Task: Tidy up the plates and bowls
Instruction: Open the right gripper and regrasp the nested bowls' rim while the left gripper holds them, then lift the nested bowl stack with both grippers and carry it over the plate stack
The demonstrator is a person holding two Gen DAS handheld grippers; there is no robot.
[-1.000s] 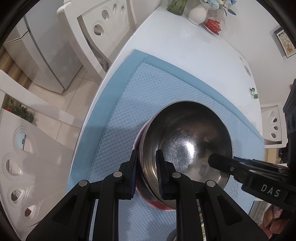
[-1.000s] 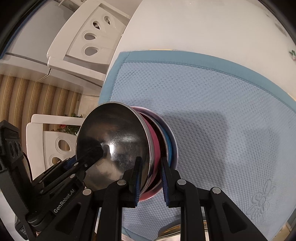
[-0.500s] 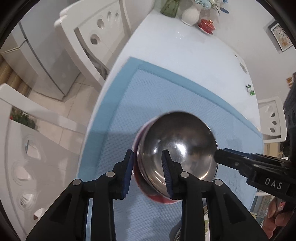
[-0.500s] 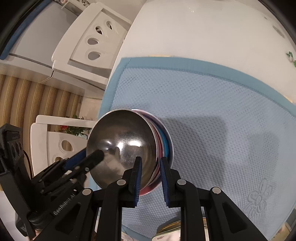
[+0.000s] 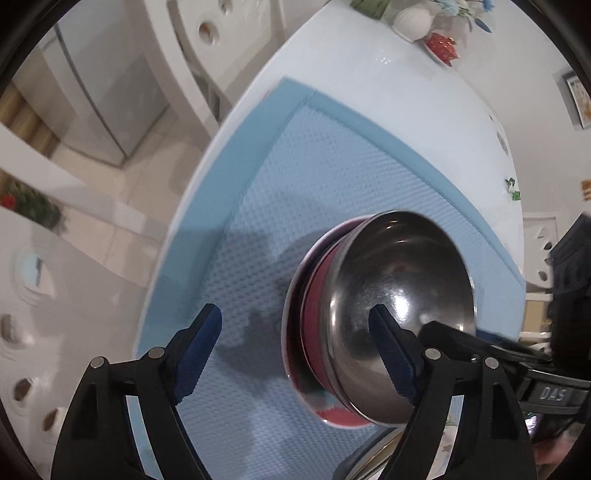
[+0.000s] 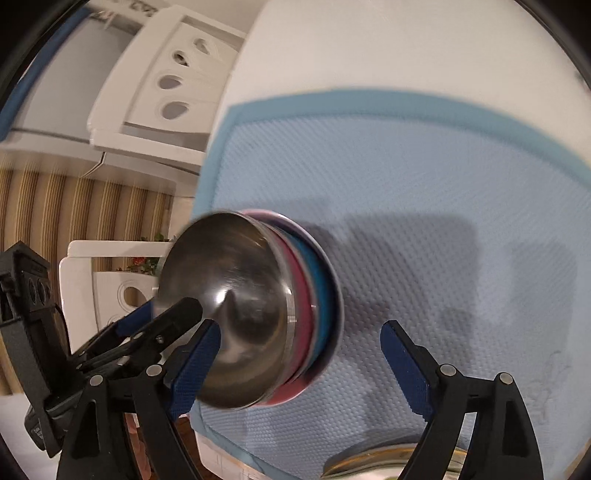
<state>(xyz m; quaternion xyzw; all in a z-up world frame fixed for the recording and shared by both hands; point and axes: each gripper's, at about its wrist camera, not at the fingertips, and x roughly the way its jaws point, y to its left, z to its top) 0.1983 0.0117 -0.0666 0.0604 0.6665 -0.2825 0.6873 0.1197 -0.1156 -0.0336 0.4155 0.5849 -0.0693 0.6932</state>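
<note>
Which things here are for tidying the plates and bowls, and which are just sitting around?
For the job: steel bowl, pink plate, blue plate, left claw, right claw.
Just around: blue mat, white vase, chair.

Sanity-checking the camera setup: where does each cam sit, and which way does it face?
Left wrist: on the left gripper, looking steeply down at the blue mat; its own open fingers show, with the right gripper entering from the right.
Right wrist: on the right gripper, looking down; open fingers show, with the left gripper at left.
Shared: the steel bowl on stacked plates, the mat, and the white table.
</note>
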